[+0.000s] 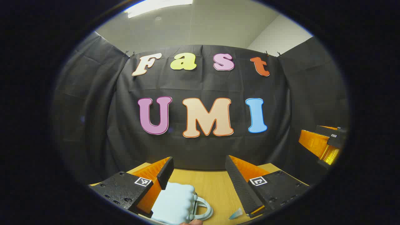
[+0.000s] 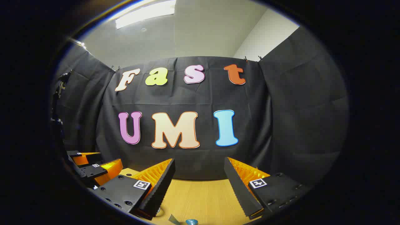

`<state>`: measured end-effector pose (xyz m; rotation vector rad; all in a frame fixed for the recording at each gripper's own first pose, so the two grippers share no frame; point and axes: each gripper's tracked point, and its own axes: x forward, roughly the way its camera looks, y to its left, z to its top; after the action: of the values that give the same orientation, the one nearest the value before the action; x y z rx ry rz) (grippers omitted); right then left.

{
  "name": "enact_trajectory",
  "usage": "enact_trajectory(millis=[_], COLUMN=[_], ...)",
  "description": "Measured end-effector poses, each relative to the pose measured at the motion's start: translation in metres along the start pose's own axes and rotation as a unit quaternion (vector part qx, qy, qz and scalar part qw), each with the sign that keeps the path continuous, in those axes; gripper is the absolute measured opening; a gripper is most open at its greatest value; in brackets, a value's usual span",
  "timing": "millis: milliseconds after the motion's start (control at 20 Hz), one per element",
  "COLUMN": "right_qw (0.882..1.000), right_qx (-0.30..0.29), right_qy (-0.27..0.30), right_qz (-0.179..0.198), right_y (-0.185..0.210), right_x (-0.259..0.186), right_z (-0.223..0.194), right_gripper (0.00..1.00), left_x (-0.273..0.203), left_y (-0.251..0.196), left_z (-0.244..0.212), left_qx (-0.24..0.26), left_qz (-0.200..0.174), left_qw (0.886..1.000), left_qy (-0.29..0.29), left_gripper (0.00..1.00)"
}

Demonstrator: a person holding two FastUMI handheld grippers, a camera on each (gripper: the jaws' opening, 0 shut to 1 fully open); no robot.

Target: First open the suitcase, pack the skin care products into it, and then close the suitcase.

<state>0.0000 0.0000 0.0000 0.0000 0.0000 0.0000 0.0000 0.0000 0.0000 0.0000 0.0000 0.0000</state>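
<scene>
A small pale blue suitcase [image 1: 175, 203] with a ribbed shell and a curved handle [image 1: 204, 208] sits on the wooden table [image 1: 215, 187], low in the left gripper view. It lies just below my left gripper [image 1: 200, 162], close to the left finger [image 1: 164, 175], and I cannot tell whether they touch. The left gripper is open and holds nothing. A small translucent blue item [image 1: 236, 214] lies by its right finger. My right gripper [image 2: 199, 162] is open over bare table [image 2: 200, 197]. A blue cap [image 2: 191, 222] and a thin strip [image 2: 172, 218] show at the bottom edge there.
Black cloth walls close the booth behind and on both sides of the table. The right gripper [image 1: 325, 143] shows far right in the left gripper view. The left gripper [image 2: 93, 167] shows low left in the right gripper view. A fingertip [image 1: 191, 222] shows beneath the suitcase.
</scene>
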Motion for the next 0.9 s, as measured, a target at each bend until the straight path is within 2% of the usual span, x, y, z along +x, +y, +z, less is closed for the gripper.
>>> enact_trajectory(millis=[350, 550, 700, 900], right_qw=[1.0, 1.0, 0.999, 0.998], right_qx=[-0.005, -0.011, -0.021, -0.027], right_qy=[0.01, 0.022, 0.038, 0.062], right_qz=[0.005, 0.0, -0.006, -0.013], right_y=[0.003, -0.005, -0.013, -0.023], right_x=[-0.001, -0.004, -0.006, -0.009], right_z=[-0.005, -0.015, -0.024, -0.039], right_gripper=[0.99, 0.99, 0.98, 0.99], left_x=[0.002, 0.004, 0.008, 0.016], left_y=[-0.003, -0.009, -0.005, -0.006], left_z=[-0.014, -0.062, -0.096, -0.133], left_qx=[0.007, -0.007, -0.014, 0.012], left_qz=[-0.007, -0.018, -0.011, -0.01], left_qw=[1.0, 0.996, 0.989, 0.982], left_qy=[0.015, 0.091, 0.146, 0.188], left_gripper=[0.97, 0.98, 0.98, 0.98])
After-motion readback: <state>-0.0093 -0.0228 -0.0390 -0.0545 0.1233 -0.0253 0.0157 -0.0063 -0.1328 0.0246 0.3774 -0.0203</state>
